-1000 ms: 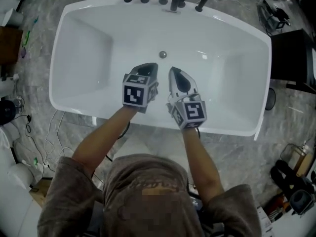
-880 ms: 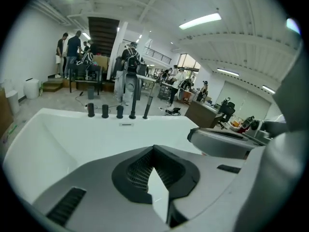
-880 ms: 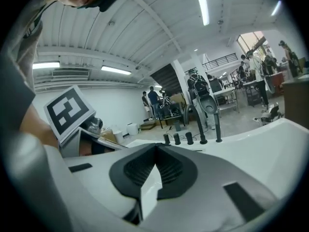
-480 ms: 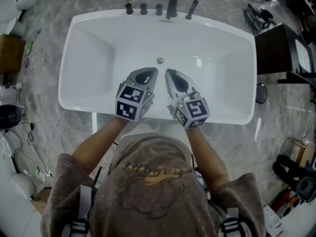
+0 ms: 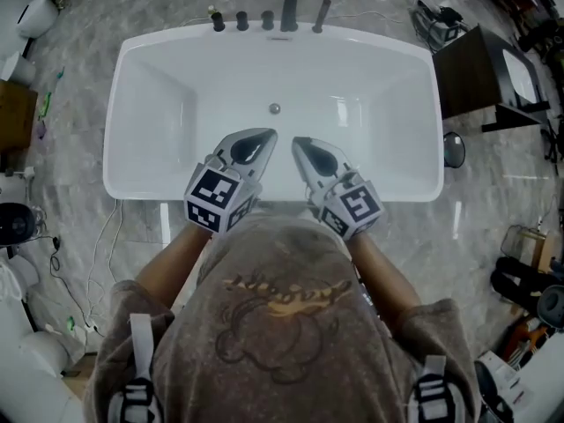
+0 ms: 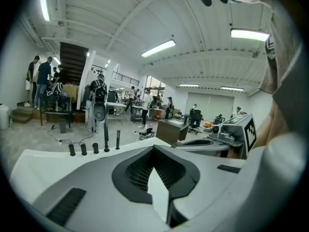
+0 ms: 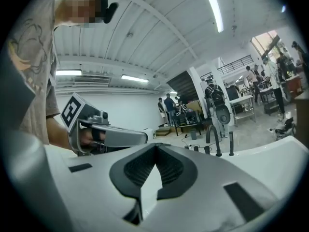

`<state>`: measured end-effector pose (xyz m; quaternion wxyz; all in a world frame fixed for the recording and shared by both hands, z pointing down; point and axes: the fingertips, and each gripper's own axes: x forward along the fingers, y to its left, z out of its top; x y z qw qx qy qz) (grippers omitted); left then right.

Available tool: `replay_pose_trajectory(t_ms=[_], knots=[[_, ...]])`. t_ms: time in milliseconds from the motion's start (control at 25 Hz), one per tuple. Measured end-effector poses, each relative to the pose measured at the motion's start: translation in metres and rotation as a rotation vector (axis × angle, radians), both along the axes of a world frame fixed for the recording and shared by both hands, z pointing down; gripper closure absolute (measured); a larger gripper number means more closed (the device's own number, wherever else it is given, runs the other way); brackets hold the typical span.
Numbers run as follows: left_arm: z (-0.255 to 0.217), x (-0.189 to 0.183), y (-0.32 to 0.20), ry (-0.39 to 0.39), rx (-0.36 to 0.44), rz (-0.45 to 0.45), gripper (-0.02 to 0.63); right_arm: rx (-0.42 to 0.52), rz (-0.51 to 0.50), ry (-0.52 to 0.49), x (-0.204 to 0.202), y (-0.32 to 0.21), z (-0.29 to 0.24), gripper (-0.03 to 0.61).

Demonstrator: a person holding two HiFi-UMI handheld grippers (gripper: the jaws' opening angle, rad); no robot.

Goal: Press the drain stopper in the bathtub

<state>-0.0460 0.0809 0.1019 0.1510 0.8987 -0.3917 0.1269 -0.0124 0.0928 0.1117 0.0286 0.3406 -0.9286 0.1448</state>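
The white bathtub [image 5: 141,179] lies below me, and its small round metal drain stopper [image 5: 274,108] sits in the middle of the floor near the far wall. Both grippers hover over the tub's near half, well short of the stopper and not touching it. My left gripper [image 5: 261,137] is shut and holds nothing. Beside it, my right gripper [image 5: 300,144] is also shut and holds nothing. In the left gripper view the jaw tips of the left gripper [image 6: 154,148] meet, with the tub's far rim [image 6: 43,154] beyond. In the right gripper view the tips of the right gripper [image 7: 155,146] meet too.
A dark faucet spout [image 5: 289,9] and several black knobs [image 5: 218,21] line the tub's far rim. A dark cabinet [image 5: 480,73] stands to the right. Cables [image 5: 88,254] trail over the marble floor at left. People [image 6: 43,76] stand far off in the hall.
Both grippers have drawn back from over the tub floor toward its near rim and closer to the person's body. Both stayed shut. The stopper lies farther ahead of the tips.
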Motion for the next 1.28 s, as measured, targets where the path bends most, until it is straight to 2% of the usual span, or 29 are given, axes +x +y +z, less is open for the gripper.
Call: replay_pose_trajectory(t_ms=[280,560,800,1280], knots=[[-0.035,0.008,0.018,0.060,0.102,0.065,0.611,0.057,0.029,-0.041,0.010,0.015,-0.034,0.581],[-0.045,0.007,0.021,0.082,0.196,0.074,0.611,0.159,-0.016,-0.045,-0.006,0.018,-0.060,0.581],[-0.046,0.012,0.018,0.088,0.209,0.067,0.611,0.177,-0.004,-0.053,-0.001,0.013,-0.059,0.581],[-0.038,0.006,0.014,0.098,0.201,0.076,0.611,0.153,-0.011,-0.054,-0.003,0.012,-0.049,0.581]])
